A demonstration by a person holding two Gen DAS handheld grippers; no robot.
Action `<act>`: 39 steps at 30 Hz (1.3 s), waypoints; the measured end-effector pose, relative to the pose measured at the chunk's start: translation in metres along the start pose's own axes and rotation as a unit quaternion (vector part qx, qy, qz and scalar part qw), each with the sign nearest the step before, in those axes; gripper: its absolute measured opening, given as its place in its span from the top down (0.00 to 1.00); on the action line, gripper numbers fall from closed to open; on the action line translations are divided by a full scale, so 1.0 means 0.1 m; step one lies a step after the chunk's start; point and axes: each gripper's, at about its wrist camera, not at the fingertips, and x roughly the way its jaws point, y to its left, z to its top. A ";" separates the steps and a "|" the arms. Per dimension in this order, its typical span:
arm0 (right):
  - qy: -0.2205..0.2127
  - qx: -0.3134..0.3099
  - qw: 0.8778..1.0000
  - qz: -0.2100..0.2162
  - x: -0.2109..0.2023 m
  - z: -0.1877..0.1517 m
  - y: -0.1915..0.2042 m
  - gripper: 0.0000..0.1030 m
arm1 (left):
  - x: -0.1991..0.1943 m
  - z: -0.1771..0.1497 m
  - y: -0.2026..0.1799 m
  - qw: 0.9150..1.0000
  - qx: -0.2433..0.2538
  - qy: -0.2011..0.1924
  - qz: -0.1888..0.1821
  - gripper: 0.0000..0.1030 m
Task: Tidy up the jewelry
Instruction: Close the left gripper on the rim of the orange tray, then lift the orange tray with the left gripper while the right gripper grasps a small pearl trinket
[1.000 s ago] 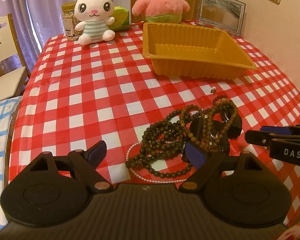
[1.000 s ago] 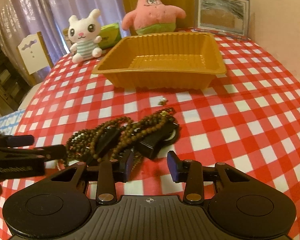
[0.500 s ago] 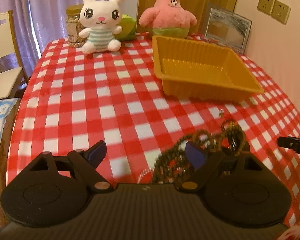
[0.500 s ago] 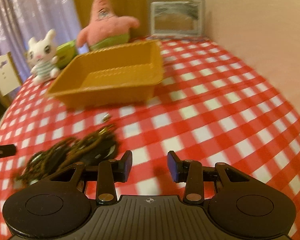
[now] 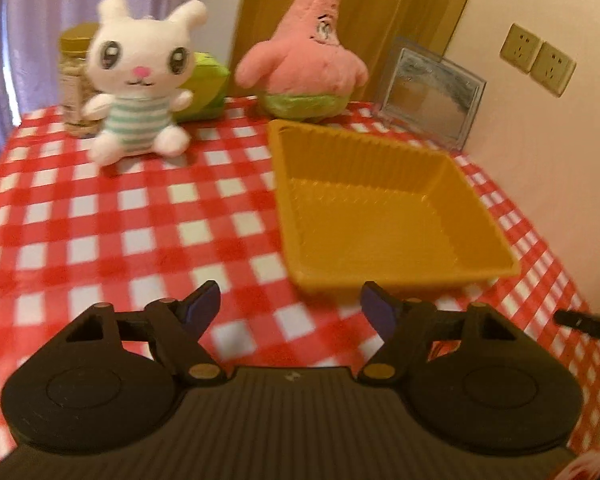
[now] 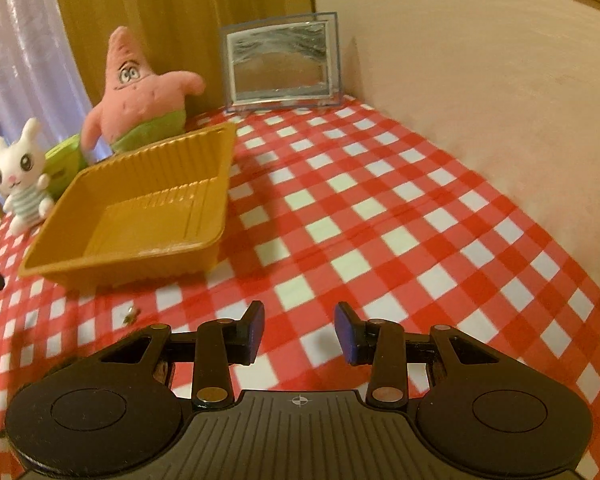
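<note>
An empty orange plastic tray stands on the red-and-white checked tablecloth, just beyond my left gripper. Its jaws are closing with only cloth showing between them. In the right wrist view the same tray lies ahead to the left. My right gripper hangs open over bare cloth, nothing between its fingers. A small metal jewelry piece lies on the cloth near the tray's front wall. The bead necklaces are hidden below the gripper bodies. The tip of the right gripper shows at the edge of the left view.
At the back of the table stand a white rabbit plush, a pink starfish plush, a jar and a framed picture. A wall runs along the table's right side.
Both views have swung up and off the bead pile, which has dropped out of sight. The tray is now closer in the left view. The left jaws have narrowed.
</note>
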 end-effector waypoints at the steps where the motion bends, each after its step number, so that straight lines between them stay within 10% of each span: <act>1: -0.001 0.002 1.000 -0.002 0.01 0.01 -0.01 0.62 | 0.07 0.06 0.01 1.000 -0.004 0.002 -0.010 0.34; 24: 0.002 0.034 0.998 -0.061 0.11 0.13 -0.32 0.62 | 1.00 0.44 0.22 0.996 -0.035 0.047 -0.065 0.84; 39: 0.009 0.012 1.000 -0.016 0.15 0.10 -0.09 0.62 | 0.38 0.28 0.58 0.995 -0.088 -0.032 -0.025 0.90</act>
